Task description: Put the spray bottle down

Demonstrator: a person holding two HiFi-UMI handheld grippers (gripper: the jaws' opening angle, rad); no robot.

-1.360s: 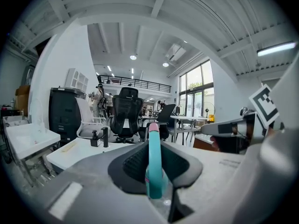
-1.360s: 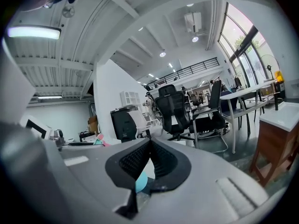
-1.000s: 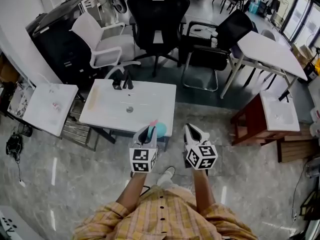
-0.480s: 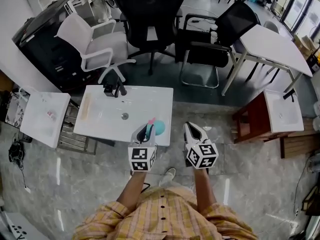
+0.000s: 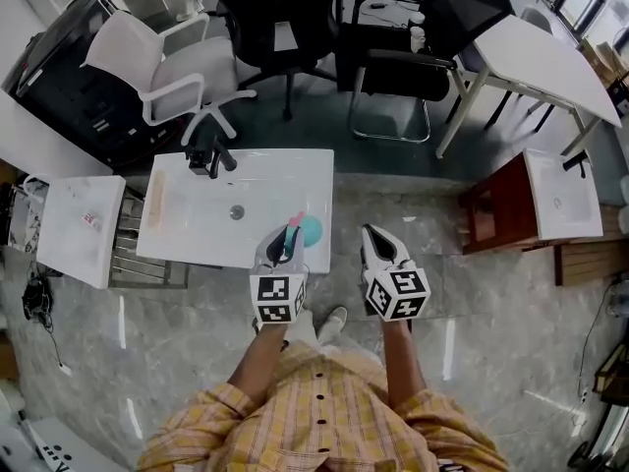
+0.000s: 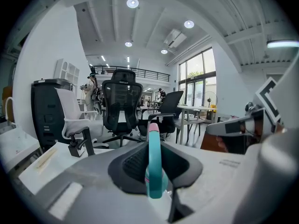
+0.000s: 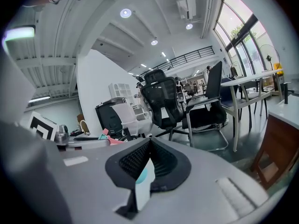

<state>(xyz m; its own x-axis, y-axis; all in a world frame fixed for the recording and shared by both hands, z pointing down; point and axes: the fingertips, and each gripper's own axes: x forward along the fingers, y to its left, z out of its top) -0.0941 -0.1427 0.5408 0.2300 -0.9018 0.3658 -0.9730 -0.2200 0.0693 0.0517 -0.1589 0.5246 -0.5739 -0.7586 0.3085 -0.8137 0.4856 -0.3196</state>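
My left gripper (image 5: 279, 245) is shut on a teal spray bottle (image 5: 311, 230) with a pink nozzle (image 5: 296, 220). It holds the bottle over the near right edge of a white sink top (image 5: 197, 226). In the left gripper view the bottle (image 6: 154, 171) stands upright between the dark pads (image 6: 133, 164), its pink top (image 6: 153, 127) sticking out above them. To the right, my right gripper (image 5: 372, 238) hangs over the floor beside the sink top. Its jaws (image 7: 148, 148) meet at the tip with nothing between them.
The sink top has a black faucet (image 5: 206, 155) at its far edge and a drain (image 5: 236, 211) in the middle. Another white basin (image 5: 74, 226) stands to the left, a red-brown stand with a basin (image 5: 555, 197) to the right. Office chairs (image 5: 280, 37) and a white table (image 5: 545, 62) stand behind.
Both grippers have moved forward toward the sink top, which now lies right under the left gripper. The spray bottle stays gripped and the right jaws stay together.
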